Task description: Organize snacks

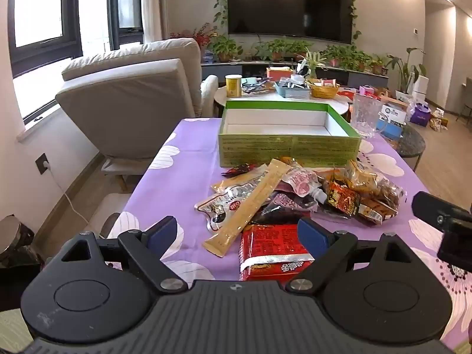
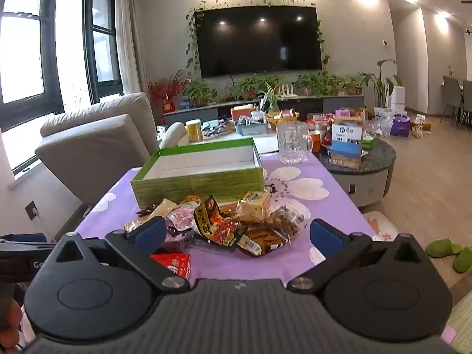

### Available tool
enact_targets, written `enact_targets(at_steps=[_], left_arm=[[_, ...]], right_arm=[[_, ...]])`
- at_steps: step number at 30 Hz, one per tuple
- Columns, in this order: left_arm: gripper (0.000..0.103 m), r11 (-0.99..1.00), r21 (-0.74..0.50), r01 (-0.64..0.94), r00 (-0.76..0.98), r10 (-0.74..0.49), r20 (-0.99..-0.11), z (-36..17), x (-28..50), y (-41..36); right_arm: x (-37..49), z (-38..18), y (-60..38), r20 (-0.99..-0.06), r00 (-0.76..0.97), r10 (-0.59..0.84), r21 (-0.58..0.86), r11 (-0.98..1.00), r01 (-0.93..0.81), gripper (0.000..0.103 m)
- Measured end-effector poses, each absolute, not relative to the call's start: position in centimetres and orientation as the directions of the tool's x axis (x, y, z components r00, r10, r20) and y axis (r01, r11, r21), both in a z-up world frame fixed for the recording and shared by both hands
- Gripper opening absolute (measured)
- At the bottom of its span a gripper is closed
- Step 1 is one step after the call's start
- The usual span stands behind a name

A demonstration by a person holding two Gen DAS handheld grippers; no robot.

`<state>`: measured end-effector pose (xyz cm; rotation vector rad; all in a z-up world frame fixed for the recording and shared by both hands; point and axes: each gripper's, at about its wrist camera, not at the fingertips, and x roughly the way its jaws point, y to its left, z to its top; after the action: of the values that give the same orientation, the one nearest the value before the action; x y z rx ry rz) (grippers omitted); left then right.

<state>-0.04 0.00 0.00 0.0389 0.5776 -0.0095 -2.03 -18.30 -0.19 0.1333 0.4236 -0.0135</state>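
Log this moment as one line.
left tool: open, empty | right tool: open, empty | snack pile: on table | green box: empty

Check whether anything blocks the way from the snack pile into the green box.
Nothing visible does. The snack pile lies right in front of the green box, whose open top shows only bare white interior. Only the box's near wall must be cleared. Both the left gripper and right gripper are open.

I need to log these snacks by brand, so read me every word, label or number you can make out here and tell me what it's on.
"Ge": white letters on the black device at the left edge of the right wrist view; the rest is cut off.
Red packet: printed text, too blurred to read.
Black and red packet: large characters, not legible.
Green box: fine print on the side, too small.
White and blue carton: logo and text, too small.
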Motion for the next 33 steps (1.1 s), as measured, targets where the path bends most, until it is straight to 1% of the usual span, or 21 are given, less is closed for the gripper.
enact_targets(at_steps=[3,4,5,7,11,14,25,30,33], left_arm=[[0.088,1.0,0.03,0.005,0.831,0.013,-0.556,-0.1,0.0,0.1],[0.088,1.0,0.028,-0.003,0.829,0.018,-0.559,-0.1,-0.1,0.2],[0.088,1.0,0.028,-0.006,0.825,0.02,-0.564,-0.6,-0.1,-0.2],[0.088,1.0,0.024,-0.011,0.821,0.022,-0.57,-0.9,-0.9,-0.6],[0.088,1.0,0.02,0.0,0.807,0.012,-0.591,-1.2,-1.1,-1.2],[0.088,0.999,0.016,0.045,0.793,-0.026,-0.609,-1.6,0.2,-0.3],[0.087,0.999,0.006,0.048,0.771,-0.033,-0.636,-2.2,0.4,0.2],[0.087,0.997,-0.017,0.071,0.778,-0.067,-0.624,-2.1,0.2,0.2],[0.087,0.996,-0.009,0.083,0.79,-0.072,-0.609,-1.8,0.0,0.0]], right_arm=[[-2.3,-0.2,-18.1,-0.421,0.907,0.024,0.147,0.988,0.042,0.062],[-1.9,-0.6,-18.7,-0.451,0.892,0.032,0.176,0.983,0.053,0.062],[-1.6,-0.7,-18.9,-0.47,0.882,0.032,0.176,0.983,0.059,0.062],[-2.1,-0.8,-18.7,-0.458,0.888,0.026,0.17,0.984,0.059,0.062],[-1.1,-1.7,-18.6,-0.492,0.87,0.024,0.158,0.986,0.062,0.062],[-1.2,-1.7,-18.6,-0.498,0.867,0.025,0.159,0.985,0.063,0.062],[-1.2,-2.4,-18.7,-0.509,0.86,0.019,0.163,0.984,0.074,0.062],[-1.2,-2.4,-18.6,-0.509,0.86,0.019,0.163,0.984,0.075,0.062],[-1.3,-2.4,-18.7,-0.512,0.859,0.018,0.167,0.983,0.079,0.062]])
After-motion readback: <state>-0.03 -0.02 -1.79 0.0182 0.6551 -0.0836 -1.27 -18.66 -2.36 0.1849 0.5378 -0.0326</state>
